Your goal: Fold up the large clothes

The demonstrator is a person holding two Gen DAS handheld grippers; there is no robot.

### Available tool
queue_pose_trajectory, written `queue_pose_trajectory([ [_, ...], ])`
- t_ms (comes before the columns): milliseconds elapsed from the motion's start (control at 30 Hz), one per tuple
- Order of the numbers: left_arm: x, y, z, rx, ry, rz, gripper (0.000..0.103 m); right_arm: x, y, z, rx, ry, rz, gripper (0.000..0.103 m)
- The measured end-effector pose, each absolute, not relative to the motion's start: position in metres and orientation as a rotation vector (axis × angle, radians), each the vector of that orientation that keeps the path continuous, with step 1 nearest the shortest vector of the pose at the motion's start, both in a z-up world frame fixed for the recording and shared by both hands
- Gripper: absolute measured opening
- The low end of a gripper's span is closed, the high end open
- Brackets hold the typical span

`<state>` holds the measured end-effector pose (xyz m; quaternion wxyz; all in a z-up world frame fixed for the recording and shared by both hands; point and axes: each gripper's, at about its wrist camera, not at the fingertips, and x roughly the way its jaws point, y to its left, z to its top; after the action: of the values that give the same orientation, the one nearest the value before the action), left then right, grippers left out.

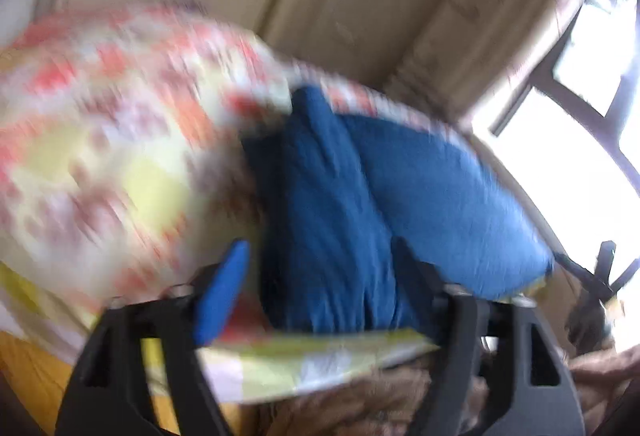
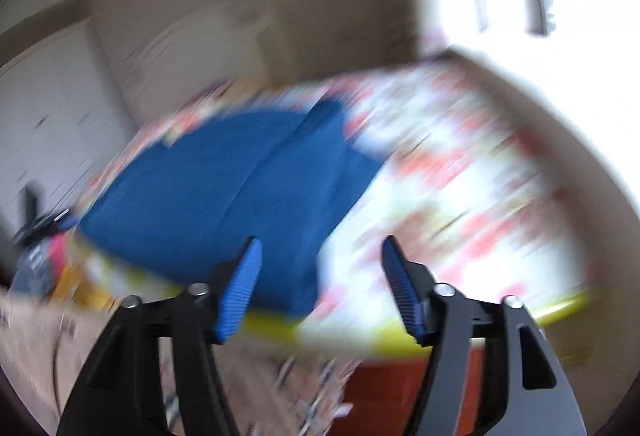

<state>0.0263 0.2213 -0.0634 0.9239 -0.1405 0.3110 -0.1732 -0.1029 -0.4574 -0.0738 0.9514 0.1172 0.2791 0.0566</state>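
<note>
So both views are blurring badly, and a grab could be missing the edge. The blue garment (image 2: 224, 180) is lying on the flowery bed (image 2: 460, 172), long axis running away from the cameras. Right hand-held gripper (image 2: 320, 284) is hanging spread and empty; left hand-held gripper (image 1: 320, 288) is looking spread around blue cloth, though I can't tell if it's pinching.

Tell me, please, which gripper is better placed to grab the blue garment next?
Probably the left gripper: the blue garment already bulges between its open fingers. The right gripper, also open, has only the garment's edge beside one finger.
</note>
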Motion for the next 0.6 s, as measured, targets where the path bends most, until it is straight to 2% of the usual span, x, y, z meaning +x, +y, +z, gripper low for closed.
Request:
queue_pose_trajectory([
  [33,0.027,0.22,-0.046,-0.257,0.585,-0.323,0.095,-0.1,-0.462,-0.057,0.24,0.524,0.09,0.063],
  [100,0.037,0.206,-0.014,-0.2,0.514,-0.31,0.1,-0.085,-0.456,-0.028,0.229,0.458,0.074,0.063],
  [133,0.043,0.198,-0.003,-0.191,0.498,-0.314,0.101,-0.071,-0.447,-0.014,0.226,0.439,0.079,0.067],
  [167,0.055,0.184,0.011,-0.183,0.484,-0.31,0.101,-0.058,-0.437,-0.006,0.224,0.435,0.085,0.077],
  [200,0.068,0.168,0.024,-0.182,0.477,-0.302,0.101,-0.039,-0.421,0.004,0.217,0.43,0.085,0.083],
  [233,0.081,0.151,0.035,-0.178,0.462,-0.301,0.101,-0.019,-0.403,0.013,0.208,0.419,0.083,0.087],
  [300,0.104,0.119,0.049,-0.155,0.428,-0.274,0.101,0.017,-0.372,0.023,0.18,0.413,0.09,0.087],
  [367,0.129,0.087,0.056,-0.127,0.415,-0.226,0.101,0.055,-0.344,0.027,0.162,0.432,0.09,0.087],
  [433,0.164,0.05,0.052,-0.061,0.495,-0.211,0.101,0.104,-0.317,0.022,0.144,0.534,0.117,0.087],
  [600,0.228,-0.012,0.005,0.098,0.629,-0.179,0.101,0.181,-0.276,-0.016,0.078,0.692,0.087,0.087],
])
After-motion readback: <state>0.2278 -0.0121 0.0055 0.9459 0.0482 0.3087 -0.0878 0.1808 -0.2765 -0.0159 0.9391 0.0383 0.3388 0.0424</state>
